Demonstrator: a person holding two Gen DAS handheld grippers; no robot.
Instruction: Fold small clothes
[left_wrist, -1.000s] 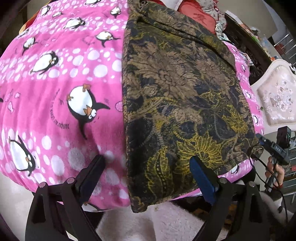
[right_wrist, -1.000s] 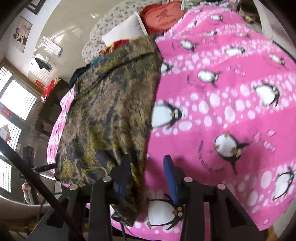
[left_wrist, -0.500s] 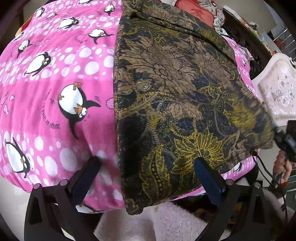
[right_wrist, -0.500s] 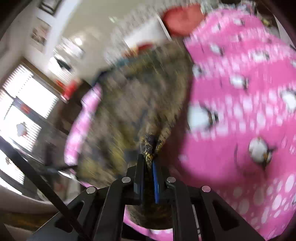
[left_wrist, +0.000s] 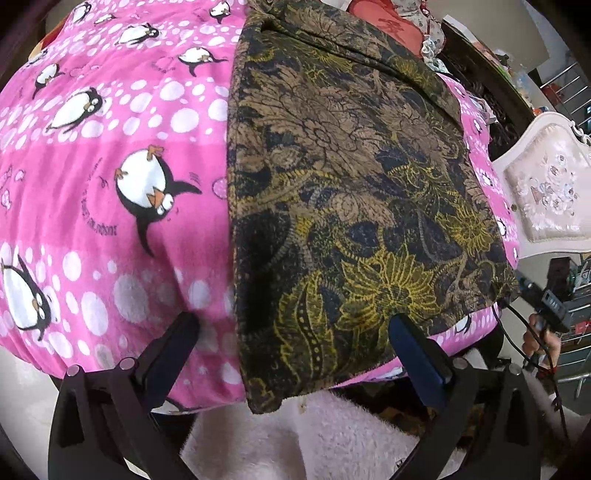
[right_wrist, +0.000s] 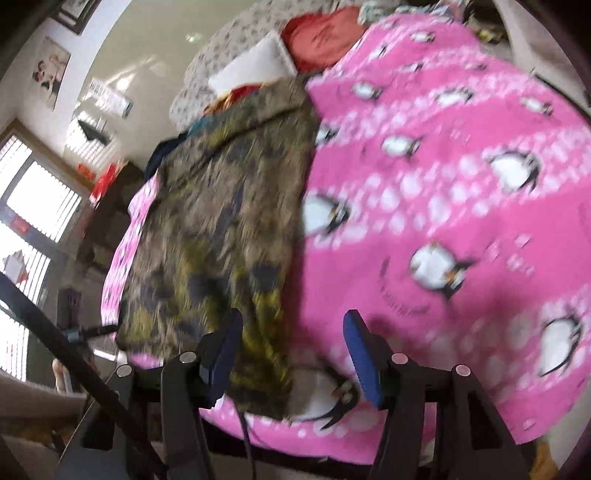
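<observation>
The blanket (left_wrist: 110, 177) is coloured bright pink and is printed with white dots and black-and-white penguins with orange beaks and feet; small dark lettering is seen beside one penguin. The garment (left_wrist: 351, 192) is patterned with large brown and tan flowers on a black ground, and yellow flowers and dotted scrolls are drawn across its near end. A red cushion (right_wrist: 325, 33) and a white pillow (right_wrist: 255, 66) are seen at the far end. The chair (left_wrist: 546, 184) is coloured cream, with pale embroidered flowers. Black frames and blue pads are shown on the left gripper (left_wrist: 291, 328) and the right gripper (right_wrist: 291, 325).
</observation>
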